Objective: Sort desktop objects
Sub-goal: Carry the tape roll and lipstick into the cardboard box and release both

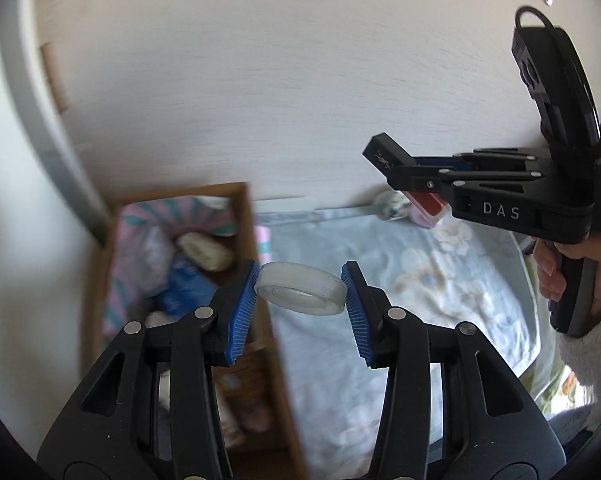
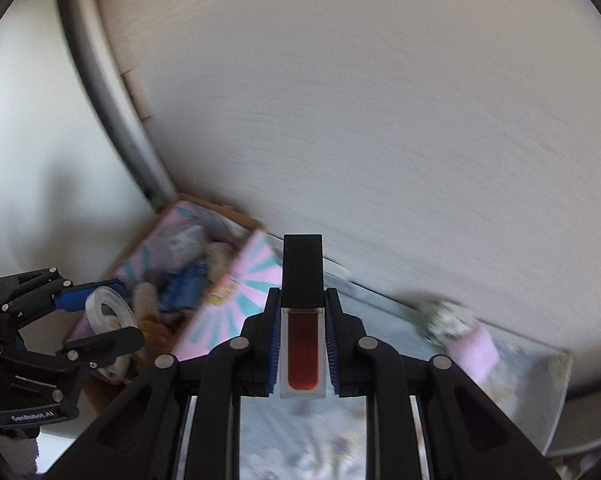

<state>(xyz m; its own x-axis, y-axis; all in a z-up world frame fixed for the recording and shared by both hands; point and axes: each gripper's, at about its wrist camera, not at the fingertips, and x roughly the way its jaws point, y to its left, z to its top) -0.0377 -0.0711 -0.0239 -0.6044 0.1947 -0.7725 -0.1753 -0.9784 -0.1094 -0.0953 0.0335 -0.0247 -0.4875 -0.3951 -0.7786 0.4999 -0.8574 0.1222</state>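
In the left wrist view, the left gripper point(image 1: 300, 294) sits low in the centre of the frame, its 2 blue ribbed pads point(image 1: 242, 312) clamped on a clear roll of tape point(image 1: 300, 289), which lies nearly flat between them and off the surface. Below and behind the roll spreads a pale blue floral cloth point(image 1: 420, 280) covering the lower right of the frame. At the lower left stands a brown cardboard box point(image 1: 256, 240), blurred, holding a pink and teal striped item, a blue packet and a pale rounded lump. The right gripper point(image 1: 404, 178) reaches in from the right edge at mid-height, held by a hand point(image 1: 560, 264) in a fluffy white sleeve point(image 1: 592, 352), and it is closed on a lip gloss tube point(image 1: 384, 156) whose black cap points to the upper left. A pale wall fills the upper half. In the right wrist view, the right gripper point(image 2: 303, 344) occupies the lower centre, its jaws pressed together on the lip gloss tube point(image 2: 303, 360), which stands upright in the frame with dark red liquid in a clear body and a black cap above. The left gripper point(image 2: 100, 316) shows at the left edge with the roll of tape point(image 2: 108, 312) between its fingers, in front of the cardboard box point(image 2: 112, 264). The floral cloth point(image 2: 520, 364) appears at the lower right.
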